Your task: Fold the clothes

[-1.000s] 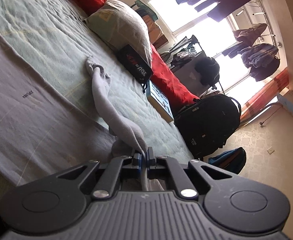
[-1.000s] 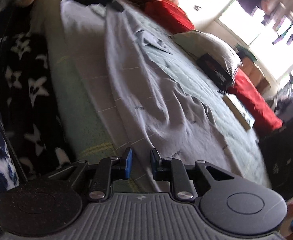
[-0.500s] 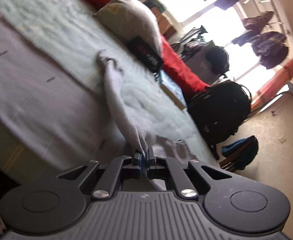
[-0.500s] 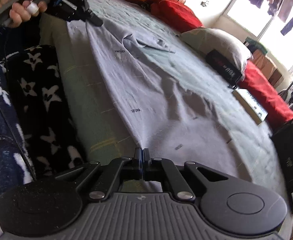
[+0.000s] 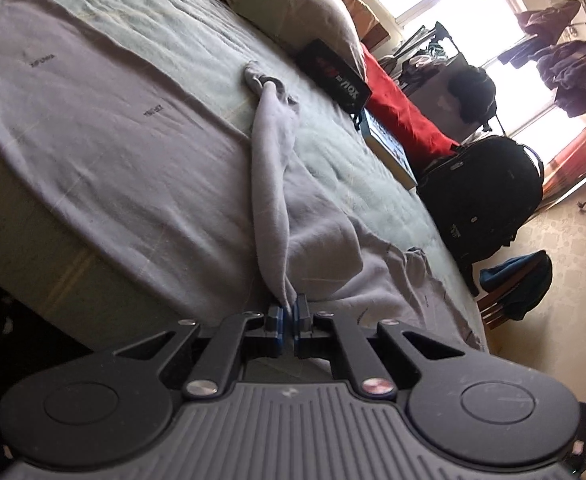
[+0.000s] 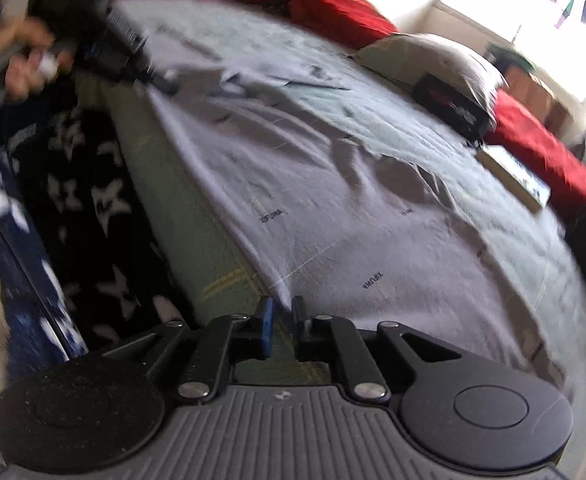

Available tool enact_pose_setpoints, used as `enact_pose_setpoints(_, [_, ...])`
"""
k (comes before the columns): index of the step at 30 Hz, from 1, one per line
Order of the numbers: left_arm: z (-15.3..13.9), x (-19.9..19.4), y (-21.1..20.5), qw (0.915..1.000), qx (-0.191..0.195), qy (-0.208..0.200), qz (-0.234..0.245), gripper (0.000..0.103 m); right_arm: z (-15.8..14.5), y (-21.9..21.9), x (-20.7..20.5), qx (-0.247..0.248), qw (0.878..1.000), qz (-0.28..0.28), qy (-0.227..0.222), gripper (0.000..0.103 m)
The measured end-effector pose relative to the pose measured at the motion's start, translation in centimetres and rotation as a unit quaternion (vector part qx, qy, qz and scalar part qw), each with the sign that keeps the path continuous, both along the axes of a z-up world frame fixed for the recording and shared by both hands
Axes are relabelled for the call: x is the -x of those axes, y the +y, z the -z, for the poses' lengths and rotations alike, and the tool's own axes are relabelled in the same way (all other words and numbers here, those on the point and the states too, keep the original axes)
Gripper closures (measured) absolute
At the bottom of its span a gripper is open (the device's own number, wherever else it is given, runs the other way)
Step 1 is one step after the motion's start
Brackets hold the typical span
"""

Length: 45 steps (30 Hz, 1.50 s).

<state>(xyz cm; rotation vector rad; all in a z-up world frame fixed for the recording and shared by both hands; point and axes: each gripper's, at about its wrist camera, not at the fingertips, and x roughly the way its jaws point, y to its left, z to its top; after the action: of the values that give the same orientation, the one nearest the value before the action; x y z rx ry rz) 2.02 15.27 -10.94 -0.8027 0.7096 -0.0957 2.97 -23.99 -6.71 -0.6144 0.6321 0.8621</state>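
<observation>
A big green bed fills the room, and a grey long-sleeved top lies spread across it. The left gripper pinches a twisted sleeve; pull gently so it untwists flat. The right gripper has just been opening, with the top's hem at its tips. That view is blurry, so any touch is unclear.

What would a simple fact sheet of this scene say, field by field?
Place: bed with a green cover
Clothing: grey garment spread out on the bed
Left gripper: shut on the end of the garment's twisted sleeve
Right gripper: jaws have just been opening; the garment's edge lies at the gap, not pinched
Nearby: pillow on the bed; black backpack on the floor beside it
</observation>
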Motion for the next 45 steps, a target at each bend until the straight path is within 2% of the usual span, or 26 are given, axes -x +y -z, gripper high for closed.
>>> enact_pose_setpoints(4, [-0.7,0.2,0.6,0.9998,-0.018,0.01,0.006,0.097,-1.6,-4.1,-1.2,-0.085,0.992,0.084,0.036,0.08])
enact_pose_setpoints(7, [-1.5,0.9,1.5,0.9989,-0.042,0.022,0.0,0.094,-1.3,-7.4,-2.6,-0.11,0.978,0.175,0.034,0.075])
enact_pose_setpoints(9, [-2.4,1.4,2.1,0.9975,-0.064,0.028,-0.007,0.094,-0.3,-8.8,-3.7,-0.114,0.966,0.227,0.038,0.07])
enact_pose_setpoints(12, [-4.1,2.0,2.5,0.9933,-0.11,0.027,-0.018,0.093,1.6,-9.9,-3.7,-0.102,0.96,0.256,0.051,0.068])
enact_pose_setpoints(14, [-5.5,1.8,2.0,0.9891,-0.146,0.014,-0.016,0.087,1.6,-10.2,-2.5,-0.085,0.959,0.264,0.049,0.068])
enact_pose_setpoints(17, [-7.2,-0.1,-0.1,0.9832,-0.181,-0.013,0.019,0.08,0.7,-10.2,-1.5,-0.064,0.959,0.272,0.036,0.069])
enact_pose_setpoints(19, [-7.8,-1.8,-2.2,0.9805,-0.185,-0.031,0.059,0.077,0.0,-9.9,-1.1,-0.072,0.963,0.259,0.023,0.069])
enact_pose_setpoints(21, [-8.2,-3.7,-5.1,0.9753,-0.189,-0.047,0.103,0.074,-0.6,-9.3,-0.7,-0.084,0.971,0.222,0.009,0.069])
enact_pose_setpoints(23, [-8.2,-5.0,-8.0,0.967,-0.202,-0.06,0.143,0.067,-0.5,-7.3,-0.2,-0.061,0.984,0.17,-0.012,0.069])
enact_pose_setpoints(24, [-8.0,-5.6,-9.5,0.9608,-0.217,-0.065,0.16,0.063,-0.1,-6.3,-0.1,-0.041,0.988,0.147,-0.021,0.069])
enact_pose_setpoints(26, [-7.6,-6.3,-12.4,0.9453,-0.259,-0.074,0.185,0.062,0.7,-4.7,0.0,0.003,0.993,0.107,-0.041,0.071])
enact_pose_setpoints(31, [-6.2,-6.5,-16.9,0.9074,-0.354,-0.083,0.21,0.058,1.5,-2.6,0.6,0.082,0.991,0.05,-0.091,0.073])
enact_pose_setpoints(33, [-5.6,-6.2,-17.9,0.8956,-0.38,-0.084,0.215,0.055,1.5,-2.2,0.9,0.101,0.989,0.035,-0.104,0.074])
enact_pose_setpoints(35, [-5.0,-6.1,-18.2,0.8916,-0.388,-0.079,0.22,0.054,1.5,-1.9,1.0,0.126,0.984,0.022,-0.121,0.074])
enact_pose_setpoints(36, [-4.8,-6.0,-18.0,0.8925,-0.386,-0.074,0.221,0.054,1.5,-1.8,1.0,0.138,0.982,0.016,-0.128,0.077])
enact_pose_setpoints(39, [-4.3,-6.0,-17.6,0.8994,-0.372,-0.063,0.221,0.053,2.0,-1.6,1.1,0.173,0.976,-0.007,-0.134,0.099])
enact_pose_setpoints(41, [-4.0,-6.2,-17.2,0.9014,-0.368,-0.057,0.22,0.052,2.0,-1.7,1.4,0.176,0.975,-0.014,-0.134,0.1])
enact_pose_setpoints(45, [-3.4,-5.6,-16.7,0.8981,-0.374,-0.047,0.226,0.046,1.8,-2.3,1.5,0.164,0.98,-0.008,-0.112,0.101])
